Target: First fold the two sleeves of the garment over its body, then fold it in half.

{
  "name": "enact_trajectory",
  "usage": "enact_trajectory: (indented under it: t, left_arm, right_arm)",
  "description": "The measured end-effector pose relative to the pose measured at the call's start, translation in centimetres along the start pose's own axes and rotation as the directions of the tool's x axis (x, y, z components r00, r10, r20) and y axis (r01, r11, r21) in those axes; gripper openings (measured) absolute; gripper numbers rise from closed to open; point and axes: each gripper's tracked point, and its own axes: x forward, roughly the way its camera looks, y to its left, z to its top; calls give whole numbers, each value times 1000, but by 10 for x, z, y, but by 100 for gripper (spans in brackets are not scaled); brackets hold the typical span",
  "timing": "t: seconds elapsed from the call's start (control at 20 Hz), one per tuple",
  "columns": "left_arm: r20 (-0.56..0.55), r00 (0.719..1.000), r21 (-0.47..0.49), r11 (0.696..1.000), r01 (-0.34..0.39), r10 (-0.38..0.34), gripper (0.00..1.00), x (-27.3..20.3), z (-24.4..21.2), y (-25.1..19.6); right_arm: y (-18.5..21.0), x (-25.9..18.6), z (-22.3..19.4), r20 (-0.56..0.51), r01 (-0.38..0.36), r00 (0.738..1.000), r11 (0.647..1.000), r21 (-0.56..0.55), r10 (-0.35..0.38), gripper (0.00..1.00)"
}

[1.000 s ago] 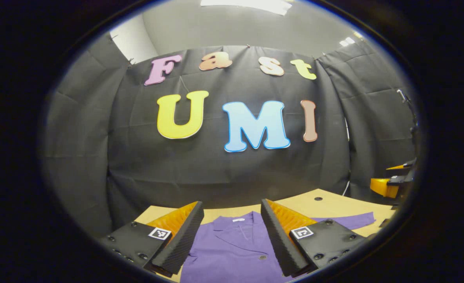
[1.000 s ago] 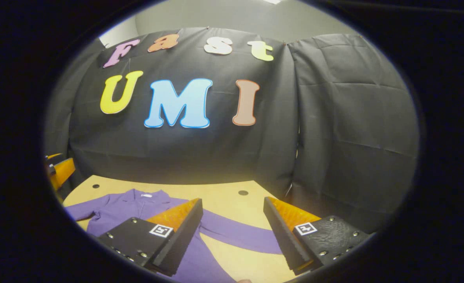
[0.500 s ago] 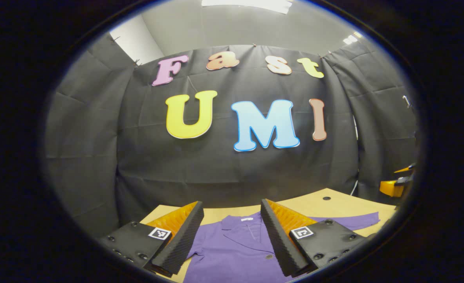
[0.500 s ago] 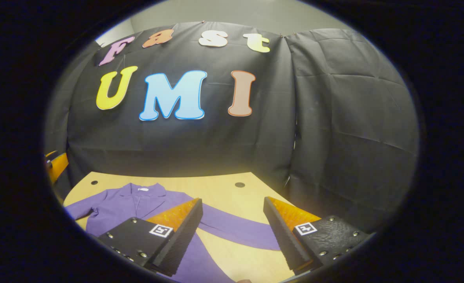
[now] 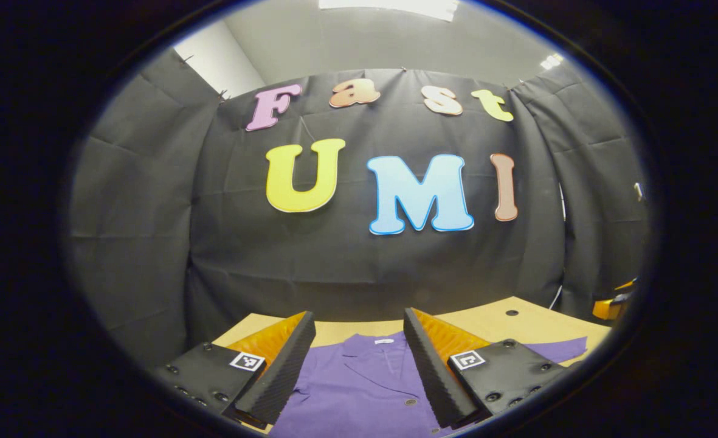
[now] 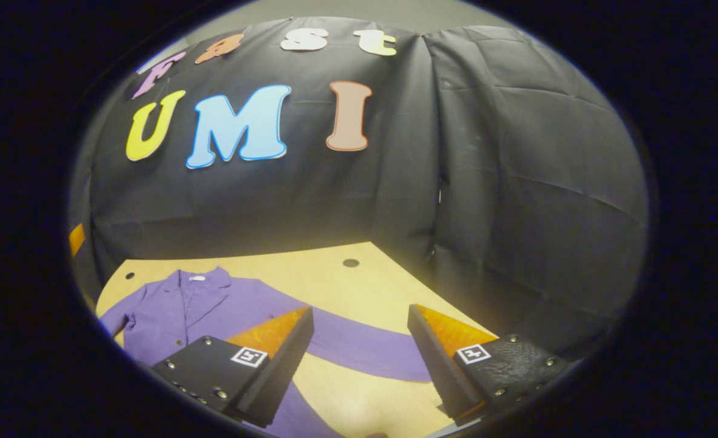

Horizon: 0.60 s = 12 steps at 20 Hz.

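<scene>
Two sets of tongs are held above a wooden counter (image 6: 359, 286), both with their fingers apart and gripping nothing; a purple shirt (image 6: 170, 310) is spread flat on the counter, collar toward the black cloth wall (image 6: 517, 182); in the left gripper view the left tongs (image 5: 359, 340) hang over the shirt's (image 5: 359, 383) collar and chest; in the right gripper view the right tongs (image 6: 360, 340) are poised over the outstretched sleeve (image 6: 359, 353), which lies unfolded across the bare wood, away from the body.

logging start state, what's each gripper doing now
Left gripper: open, empty, above the shirt.
Right gripper: open, empty, over the sleeve.
</scene>
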Motion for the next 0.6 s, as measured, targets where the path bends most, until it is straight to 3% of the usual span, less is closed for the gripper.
enact_trajectory:
  t: [0.3, 0.6]
  left_arm:
    - [-37, 999, 1, 1000, -20, 20, 94, 2, -11, -4]
    - [-48, 999, 25, 999, -24, 25, 94, 1, -13, -9]
  right_arm:
    - [-42, 29, -28, -65, 74, 995, 997, -1, -74, 94]
    - [-81, 71, -88, -276, 194, 948, 975, 110, -157, 98]
